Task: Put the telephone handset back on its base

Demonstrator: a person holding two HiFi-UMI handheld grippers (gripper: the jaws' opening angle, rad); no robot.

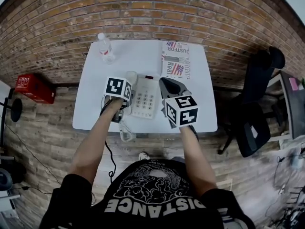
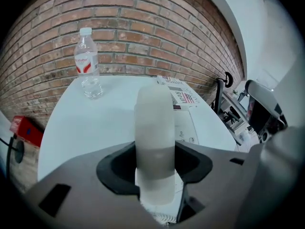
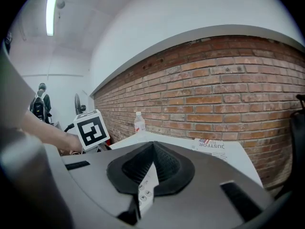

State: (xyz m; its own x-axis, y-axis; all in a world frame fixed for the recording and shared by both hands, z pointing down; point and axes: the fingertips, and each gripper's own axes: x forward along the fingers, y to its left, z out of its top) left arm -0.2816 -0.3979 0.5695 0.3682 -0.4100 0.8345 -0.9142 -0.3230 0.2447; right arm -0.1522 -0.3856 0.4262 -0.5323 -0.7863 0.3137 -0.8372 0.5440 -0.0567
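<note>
The white handset (image 2: 153,123) stands nearly upright between the jaws of my left gripper (image 2: 155,163), which is shut on it. In the head view the handset (image 1: 130,77) hangs at the left edge of the white telephone base (image 1: 145,99), and the left gripper (image 1: 126,91) holds it there. The coiled cord (image 1: 125,130) dangles over the table's front edge. My right gripper (image 1: 168,86) hovers just right of the base, its black jaws shut with nothing between them. Through the slit below the right gripper (image 3: 152,149) I see a strip of keypad (image 3: 145,189).
A water bottle (image 1: 105,46) stands at the far left of the white table (image 1: 133,54). A printed paper (image 1: 175,59) lies at the far right. A red crate (image 1: 33,88) sits on the floor at left, and black chairs (image 1: 255,123) at right.
</note>
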